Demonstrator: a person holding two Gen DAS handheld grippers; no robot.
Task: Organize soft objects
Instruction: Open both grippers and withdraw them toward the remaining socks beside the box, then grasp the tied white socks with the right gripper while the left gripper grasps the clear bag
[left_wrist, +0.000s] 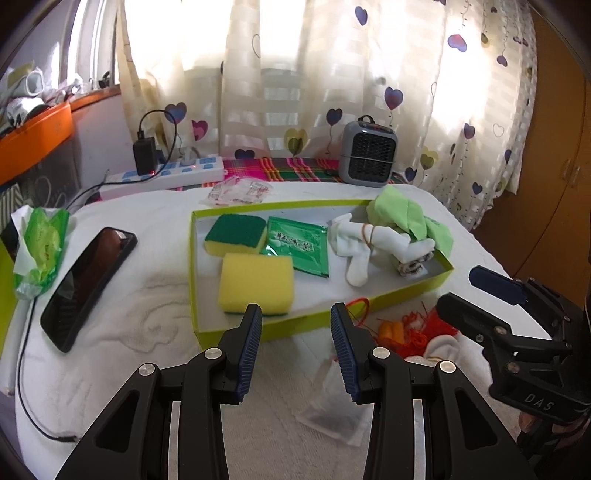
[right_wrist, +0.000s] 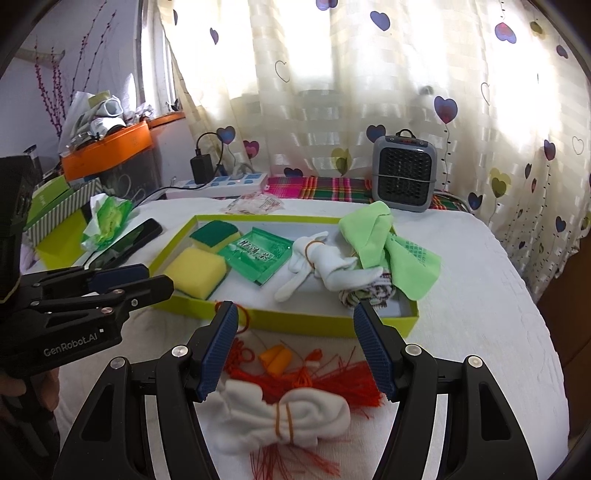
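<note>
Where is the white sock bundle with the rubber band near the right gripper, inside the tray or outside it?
Outside. The white sock bundle lies on the white cloth before the green tray's front wall, on red threads, between the open right gripper fingers.

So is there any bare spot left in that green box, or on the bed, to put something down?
In the green box, the floor is bare along the near wall, between the yellow sponge and the striped roll. Its far right end is crowded with green cloth. The white bedcover right of the box is free.
</note>
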